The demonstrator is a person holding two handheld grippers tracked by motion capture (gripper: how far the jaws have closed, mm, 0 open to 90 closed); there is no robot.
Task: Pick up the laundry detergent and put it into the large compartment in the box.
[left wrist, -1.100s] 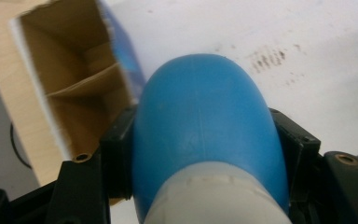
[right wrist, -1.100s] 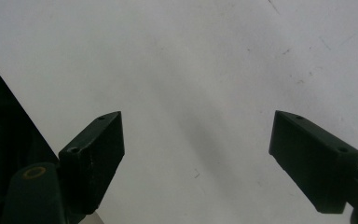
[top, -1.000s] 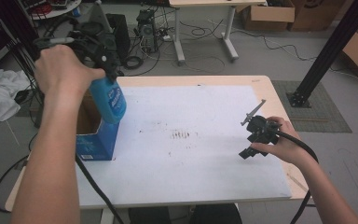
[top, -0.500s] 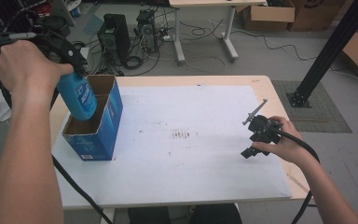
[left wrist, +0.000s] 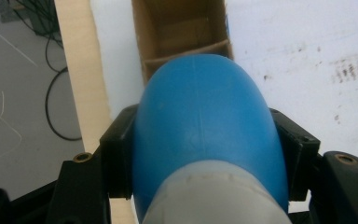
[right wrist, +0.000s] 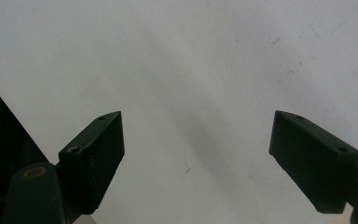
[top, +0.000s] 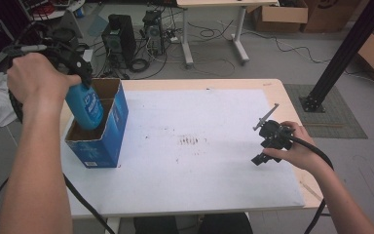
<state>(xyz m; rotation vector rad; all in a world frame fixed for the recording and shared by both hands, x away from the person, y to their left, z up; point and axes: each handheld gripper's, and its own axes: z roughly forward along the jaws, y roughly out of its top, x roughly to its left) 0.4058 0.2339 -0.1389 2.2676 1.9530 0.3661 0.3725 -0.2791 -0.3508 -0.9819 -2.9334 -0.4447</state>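
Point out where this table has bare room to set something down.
Free: the white sheet between the blue box and the right gripper. Crowded: the left edge, where the left gripper holds the blue bottle over the box.

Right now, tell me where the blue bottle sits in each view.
High view: blue bottle at upper left, lower end inside the open blue cardboard box, gripped by the left hand-held gripper.
Left gripper view: bottle centre, clamped between both jaws.
Right gripper view: not in it.
Shared landmark: the box.
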